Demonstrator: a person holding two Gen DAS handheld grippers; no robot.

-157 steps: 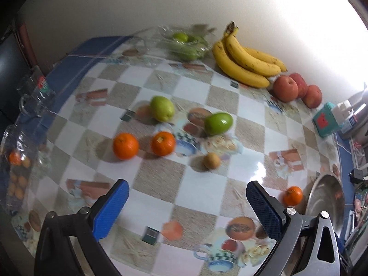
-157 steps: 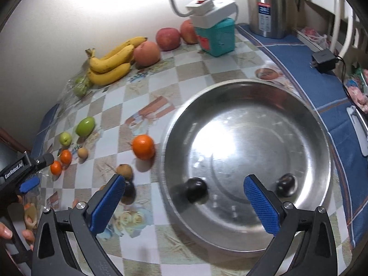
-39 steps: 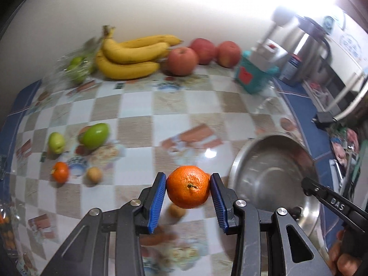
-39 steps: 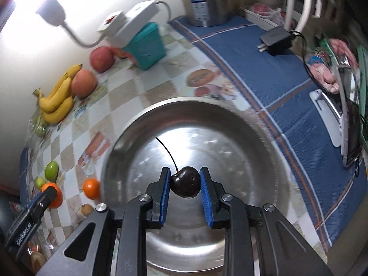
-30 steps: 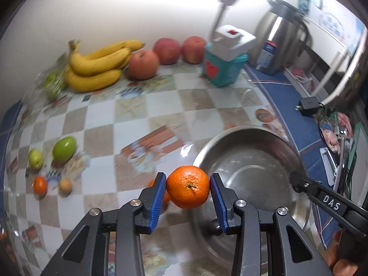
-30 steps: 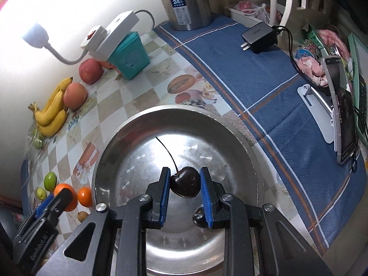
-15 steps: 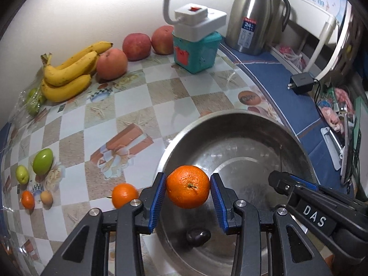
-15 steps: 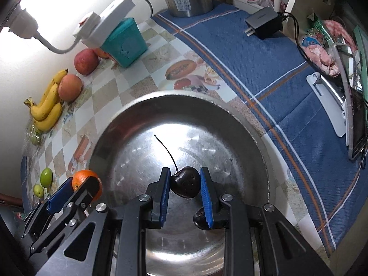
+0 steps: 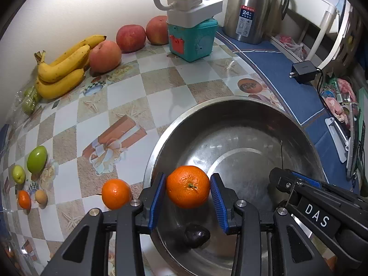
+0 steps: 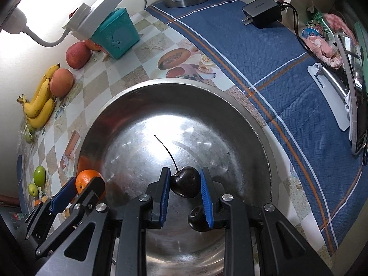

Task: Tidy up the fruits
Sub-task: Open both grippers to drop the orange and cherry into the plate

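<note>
My left gripper (image 9: 188, 189) is shut on an orange (image 9: 188, 186) and holds it over the left part of a big steel bowl (image 9: 230, 105). My right gripper (image 10: 185, 182) is shut on a dark cherry (image 10: 185, 182) with a long stem, above the bowl (image 10: 253, 124). A second dark cherry (image 10: 198, 218) lies on the bowl's floor just under the right fingers; the left wrist view shows this cherry (image 9: 197, 234) too. Another orange (image 9: 116, 193) sits on the checked tablecloth just left of the bowl. The left gripper (image 10: 78, 187) with its orange shows at the bowl's left rim in the right wrist view.
Bananas (image 9: 62, 69), three red apples (image 9: 131, 38), a teal box (image 9: 193, 39) with a power strip on top and a steel kettle (image 9: 250, 9) line the wall. Two green fruits (image 9: 36, 159), a small orange (image 9: 24, 199) and a brown fruit lie far left. A charger (image 9: 303, 71) lies on the blue cloth.
Both grippers have sunk towards the bowl, each keeping its fruit. The left one has come over the bowl's left part from the tablecloth side.
</note>
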